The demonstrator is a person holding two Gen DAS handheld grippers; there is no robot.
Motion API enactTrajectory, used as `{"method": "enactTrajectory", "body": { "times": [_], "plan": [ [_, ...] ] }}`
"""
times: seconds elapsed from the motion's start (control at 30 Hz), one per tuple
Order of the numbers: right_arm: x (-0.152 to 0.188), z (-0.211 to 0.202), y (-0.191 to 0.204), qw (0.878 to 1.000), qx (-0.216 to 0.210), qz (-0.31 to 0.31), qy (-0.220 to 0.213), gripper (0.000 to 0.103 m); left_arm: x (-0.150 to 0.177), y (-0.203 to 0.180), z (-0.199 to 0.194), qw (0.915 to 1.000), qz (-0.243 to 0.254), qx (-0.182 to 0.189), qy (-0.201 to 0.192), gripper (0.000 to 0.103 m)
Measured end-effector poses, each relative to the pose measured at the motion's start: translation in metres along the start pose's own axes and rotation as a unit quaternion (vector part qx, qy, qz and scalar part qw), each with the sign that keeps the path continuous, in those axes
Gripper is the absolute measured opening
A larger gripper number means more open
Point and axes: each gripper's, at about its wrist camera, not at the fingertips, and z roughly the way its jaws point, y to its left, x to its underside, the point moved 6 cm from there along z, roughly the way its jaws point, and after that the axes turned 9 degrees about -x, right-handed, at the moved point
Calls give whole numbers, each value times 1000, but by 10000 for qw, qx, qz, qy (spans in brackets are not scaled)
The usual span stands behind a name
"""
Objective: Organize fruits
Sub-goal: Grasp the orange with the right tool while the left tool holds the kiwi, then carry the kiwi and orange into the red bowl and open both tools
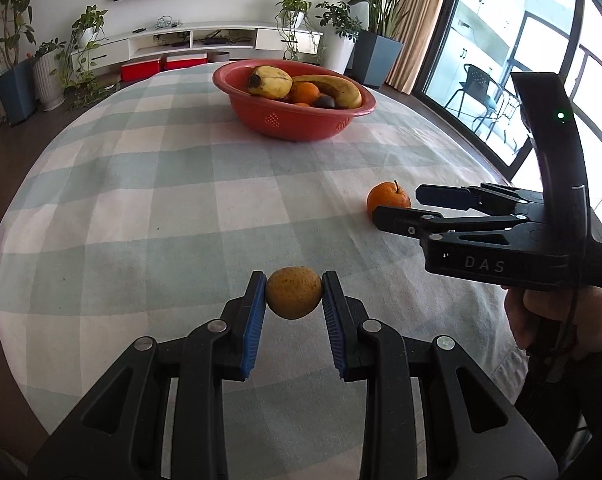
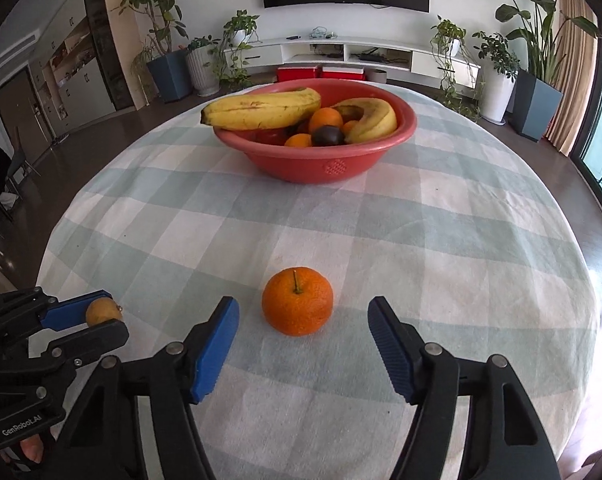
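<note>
Left wrist view: a small brown fruit [image 1: 293,293] is clamped between the blue pads of the left gripper [image 1: 293,300], lifted above the checked tablecloth [image 1: 141,208]. Across the table, a red bowl [image 1: 297,120] is seen already loaded with bananas [image 1: 333,88] and oranges. One orange [image 2: 297,301] is left on the cloth, framed by the right gripper [image 2: 303,320], whose jaws stand apart without touching it. Two fruits seemingly remain to be bowled.
</note>
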Motion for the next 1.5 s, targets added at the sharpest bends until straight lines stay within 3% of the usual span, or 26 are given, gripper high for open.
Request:
{"method": "enactTrajectory", "body": {
  "times": [0.4, 0.6, 1.0, 1.23, 1.5],
  "plan": [
    [4, 17, -1, 9996, 158, -102, 207, 57, 3, 4, 5, 9999, -135, 87, 17, 27],
    [3, 17, 2, 9997, 80, -123, 188, 42, 3, 4, 7, 9999, -131, 78, 33, 27],
    [11, -8, -18, 9985, -199, 504, -75, 41, -5, 1, 6, 9999, -65, 95, -11, 27],
    [-11, -42, -50, 9956, -95, 805, -475, 41, -50, -3, -7, 9994, 107, 54, -315, 27],
    [-85, -91, -66, 9911, -74, 641, -1167, 41, -138, -20, -10, 9952, 532, -136, -811, 27]
  ]
}}
